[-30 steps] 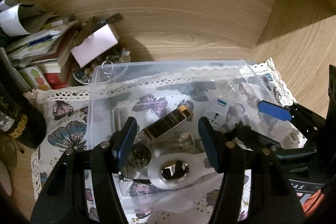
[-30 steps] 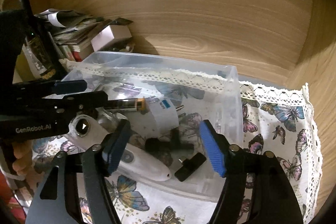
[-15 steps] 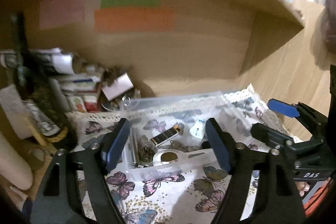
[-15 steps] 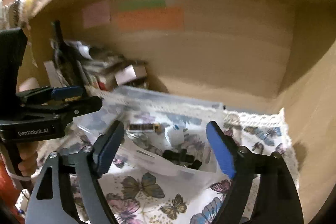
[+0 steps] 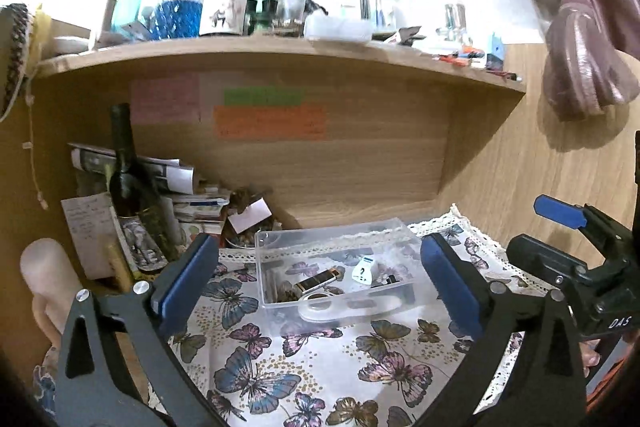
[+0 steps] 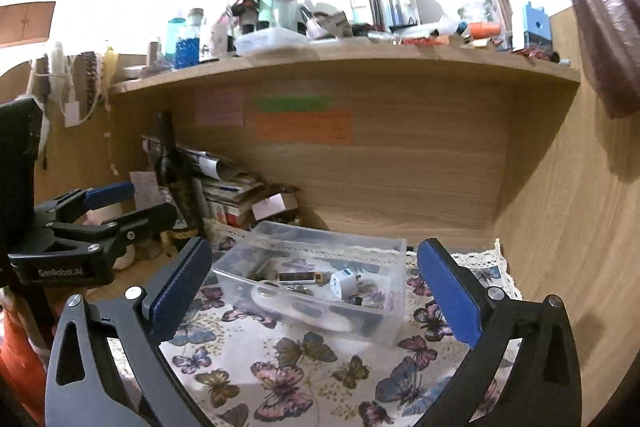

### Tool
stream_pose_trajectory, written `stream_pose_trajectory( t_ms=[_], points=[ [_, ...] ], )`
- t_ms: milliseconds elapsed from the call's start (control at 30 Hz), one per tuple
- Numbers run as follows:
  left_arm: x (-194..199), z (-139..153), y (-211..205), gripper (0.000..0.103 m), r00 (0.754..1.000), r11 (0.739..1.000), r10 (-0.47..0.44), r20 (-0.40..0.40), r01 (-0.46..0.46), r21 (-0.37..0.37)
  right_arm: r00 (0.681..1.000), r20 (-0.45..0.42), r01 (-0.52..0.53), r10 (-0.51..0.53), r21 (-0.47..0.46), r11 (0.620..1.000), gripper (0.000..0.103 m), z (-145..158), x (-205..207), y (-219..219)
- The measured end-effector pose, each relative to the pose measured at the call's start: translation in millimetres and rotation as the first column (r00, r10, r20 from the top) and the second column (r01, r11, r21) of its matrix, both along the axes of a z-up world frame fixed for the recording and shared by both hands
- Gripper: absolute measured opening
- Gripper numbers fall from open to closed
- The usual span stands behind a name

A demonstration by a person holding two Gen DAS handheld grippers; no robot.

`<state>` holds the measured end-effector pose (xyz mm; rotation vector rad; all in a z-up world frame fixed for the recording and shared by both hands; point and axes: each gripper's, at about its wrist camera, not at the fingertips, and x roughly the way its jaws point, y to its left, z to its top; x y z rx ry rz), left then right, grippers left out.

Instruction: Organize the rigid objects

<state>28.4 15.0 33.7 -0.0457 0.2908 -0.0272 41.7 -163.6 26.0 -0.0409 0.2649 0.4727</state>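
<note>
A clear plastic box (image 5: 338, 235) (image 6: 394, 291) stands on a butterfly-print cloth (image 5: 280, 359) (image 6: 280, 367) in a wooden desk nook. Inside lie a black-and-gold lighter (image 5: 318, 279) (image 6: 298, 277), a white plug adapter (image 5: 362, 273) (image 6: 344, 283), a white flat device (image 5: 344, 309) (image 6: 320, 313) and small dark parts. My left gripper (image 5: 316, 291) is open and empty, held back from the box. My right gripper (image 6: 316, 291) is open and empty too, also well short of the box. Each gripper shows at the edge of the other's view.
A dark wine bottle (image 5: 128, 179) (image 6: 172, 167) and a stack of books and papers (image 5: 180, 195) (image 6: 228, 191) stand left of the box. A shelf (image 5: 280, 47) above carries several bottles and jars. Wooden walls close the back and right. A pink curtain (image 5: 580, 59) hangs at the right.
Both grippers have pulled back and up from right over the box, which now looks small and far. Both stay open and empty. The shelf above has come into view.
</note>
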Motion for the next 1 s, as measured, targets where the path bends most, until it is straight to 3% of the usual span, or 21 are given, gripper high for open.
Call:
stream_pose_trajectory(
  t_ms=[267,1000],
  points=[
    [-15.8,-1.8,-3.2,0.103,1.0,1.0,0.003,0.019,-0.003,0.005,1.0,0.008,0.004,-0.004,0.013,1.0,0.103,-2.4,-17.0,-2.1],
    [-11.6,-3.2,-5.8,0.103,1.0,1.0,-0.003,0.003,0.003,0.002,1.0,-0.006,0.019,-0.019,0.033,0.999,0.103,-3.1,-16.2,-5.4]
  ],
)
